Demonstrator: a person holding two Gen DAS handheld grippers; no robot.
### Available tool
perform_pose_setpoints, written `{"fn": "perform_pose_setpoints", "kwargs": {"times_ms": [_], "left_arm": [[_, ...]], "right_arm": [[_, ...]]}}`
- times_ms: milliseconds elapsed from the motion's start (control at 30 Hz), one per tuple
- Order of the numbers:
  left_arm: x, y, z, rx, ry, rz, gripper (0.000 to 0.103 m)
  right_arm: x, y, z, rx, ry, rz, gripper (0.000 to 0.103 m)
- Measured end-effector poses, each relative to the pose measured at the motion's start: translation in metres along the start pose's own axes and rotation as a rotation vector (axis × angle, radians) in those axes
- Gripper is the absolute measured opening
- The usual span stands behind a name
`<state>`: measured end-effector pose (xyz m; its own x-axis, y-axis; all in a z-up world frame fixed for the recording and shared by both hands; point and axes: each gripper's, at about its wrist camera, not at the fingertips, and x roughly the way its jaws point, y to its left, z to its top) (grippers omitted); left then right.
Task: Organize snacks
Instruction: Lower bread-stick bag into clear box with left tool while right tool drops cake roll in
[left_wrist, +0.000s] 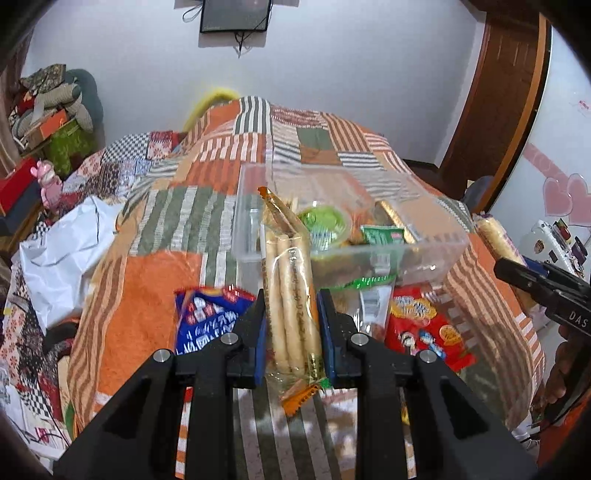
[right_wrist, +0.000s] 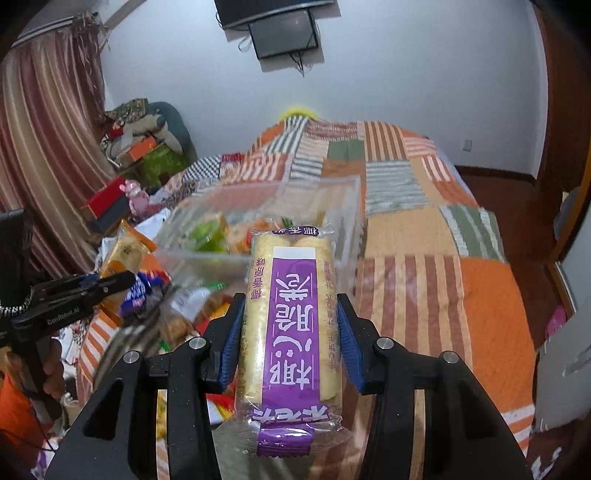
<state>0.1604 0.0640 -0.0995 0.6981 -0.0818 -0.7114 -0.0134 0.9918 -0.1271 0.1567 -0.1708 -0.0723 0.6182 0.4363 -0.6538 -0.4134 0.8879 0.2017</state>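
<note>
My left gripper (left_wrist: 291, 306) is shut on an orange-ended pack of biscuit sticks (left_wrist: 291, 291), held upright just in front of a clear plastic box (left_wrist: 436, 254) that holds several snacks. My right gripper (right_wrist: 291, 314) is shut on a purple-labelled pack of rice crackers (right_wrist: 291, 328), held above the bed beside the same clear box (right_wrist: 199, 258). The right gripper (left_wrist: 517, 271) with its cracker pack (left_wrist: 493, 236) shows at the right in the left wrist view. The left gripper (right_wrist: 122, 278) with its stick pack (right_wrist: 123, 258) shows at the left in the right wrist view.
Loose snack packs lie on the patchwork bedspread (left_wrist: 147, 280) in front of the box: a blue one (left_wrist: 207, 317), a red one (left_wrist: 424, 325) and a clear one with a green top (left_wrist: 373, 299). White plastic (left_wrist: 62, 258) and clutter lie to the left.
</note>
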Motion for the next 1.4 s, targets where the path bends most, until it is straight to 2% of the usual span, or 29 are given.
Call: {"fn": "perform_pose_setpoints", "kwargs": {"times_ms": [267, 633, 1033, 1400], "left_arm": [[0.005, -0.004, 0.023, 0.025, -0.037, 0.005, 0.024], [0.022, -0.005, 0.051, 0.031, -0.060, 0.008, 0.024], [0.056, 0.003, 0.065, 0.041, -0.032, 0.050, 0.024], [0.082, 0.014, 0.071, 0.031, 0.007, 0.056, 0.024]], "right_arm": [[0.008, 0.007, 0.020, -0.012, -0.041, 0.008, 0.043], [0.038, 0.022, 0.042, -0.023, -0.048, 0.021, 0.043], [0.072, 0.042, 0.055, -0.073, -0.011, 0.031, 0.043], [0.099, 0.044, 0.064, -0.070, 0.043, 0.047, 0.043]]}}
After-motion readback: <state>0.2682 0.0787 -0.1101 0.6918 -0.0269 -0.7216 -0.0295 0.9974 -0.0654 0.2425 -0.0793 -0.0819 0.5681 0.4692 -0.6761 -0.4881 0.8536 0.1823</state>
